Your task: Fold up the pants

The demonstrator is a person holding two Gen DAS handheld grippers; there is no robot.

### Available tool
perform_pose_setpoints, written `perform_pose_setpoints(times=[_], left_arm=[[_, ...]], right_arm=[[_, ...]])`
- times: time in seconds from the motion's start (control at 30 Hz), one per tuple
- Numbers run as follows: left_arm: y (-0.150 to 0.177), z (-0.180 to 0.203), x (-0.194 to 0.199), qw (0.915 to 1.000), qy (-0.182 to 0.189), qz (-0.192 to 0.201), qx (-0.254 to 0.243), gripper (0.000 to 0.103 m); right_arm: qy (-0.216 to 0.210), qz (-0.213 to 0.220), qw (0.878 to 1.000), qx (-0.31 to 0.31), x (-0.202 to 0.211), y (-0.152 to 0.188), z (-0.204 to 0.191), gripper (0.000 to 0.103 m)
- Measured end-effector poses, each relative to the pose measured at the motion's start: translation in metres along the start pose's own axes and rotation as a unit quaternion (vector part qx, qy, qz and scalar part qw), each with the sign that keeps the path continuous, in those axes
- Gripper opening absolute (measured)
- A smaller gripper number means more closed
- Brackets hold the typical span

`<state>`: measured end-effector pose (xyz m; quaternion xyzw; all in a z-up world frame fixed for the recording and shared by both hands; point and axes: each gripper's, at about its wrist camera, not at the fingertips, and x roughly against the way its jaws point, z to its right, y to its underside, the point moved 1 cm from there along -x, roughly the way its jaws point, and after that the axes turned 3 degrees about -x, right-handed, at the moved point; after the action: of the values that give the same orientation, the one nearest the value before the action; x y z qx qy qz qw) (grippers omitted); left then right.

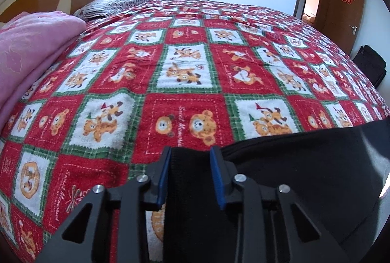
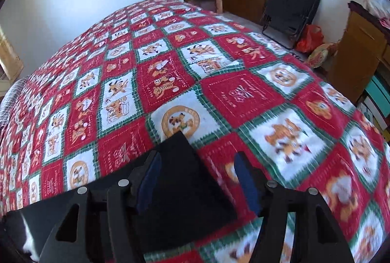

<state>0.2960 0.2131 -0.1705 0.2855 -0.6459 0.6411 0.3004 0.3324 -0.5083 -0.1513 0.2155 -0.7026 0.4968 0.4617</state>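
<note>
The black pants (image 1: 304,165) lie at the near edge of the bed, on the red patchwork blanket (image 1: 185,77).

The left gripper (image 1: 191,175) has its blue pads spread, with a strip of the black fabric running between them; whether the pads press the cloth cannot be told, it looks loose. The right gripper (image 2: 197,180) is spread wide over a pointed corner of the pants (image 2: 180,165), gripping nothing.

Risks, as judgement:
- Left jaws closing on one layer only, so the fold drags uneven.
- Right jaws closing short of the corner, or catching the blanket with it and pulling the blanket up.
- Fleecy blanket may cling, so the fabric bunches.

Hard to see:
- Most of the pants is cut off below both frames; waist or leg end unclear.
- Right wrist view is motion-blurred near the pads.
- Black on black hides seams and layer count.
</note>
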Motion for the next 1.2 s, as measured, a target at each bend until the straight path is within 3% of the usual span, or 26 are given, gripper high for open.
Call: perform_pose_setpoints(times=[0.1, 0.3, 0.33, 0.37, 0.47, 0.77, 1.2], left_arm=[[0.000, 0.003, 0.001, 1.0000, 0.006, 0.001, -0.007, 0.022], [-0.001, 0.003, 0.003, 0.9999, 0.015, 0.001, -0.001, 0.018], [-0.001, 0.003, 0.003, 0.9999, 0.017, 0.001, -0.002, 0.016], [-0.002, 0.004, 0.003, 0.9998, 0.020, 0.000, -0.002, 0.015], [-0.003, 0.004, 0.003, 0.9998, 0.019, -0.004, -0.008, 0.014], [-0.009, -0.002, 0.029, 0.9993, 0.028, 0.026, -0.003, 0.013], [0.000, -0.011, 0.079, 0.9933, 0.056, 0.092, 0.040, 0.013]], right_arm=[[-0.008, -0.024, 1.000, 0.015, -0.022, -0.012, -0.005, 0.064], [-0.022, -0.064, 0.997, 0.032, -0.048, -0.015, -0.014, 0.063], [-0.018, -0.065, 0.997, 0.039, -0.047, -0.014, -0.016, 0.051], [-0.016, -0.069, 0.996, 0.048, -0.047, -0.012, -0.018, 0.029], [-0.021, -0.063, 0.997, 0.046, -0.040, -0.010, -0.017, 0.004], [-0.026, 0.013, 0.998, 0.059, 0.017, -0.009, -0.024, 0.004], [-0.092, 0.099, 0.991, 0.023, 0.107, 0.028, 0.021, 0.004]])
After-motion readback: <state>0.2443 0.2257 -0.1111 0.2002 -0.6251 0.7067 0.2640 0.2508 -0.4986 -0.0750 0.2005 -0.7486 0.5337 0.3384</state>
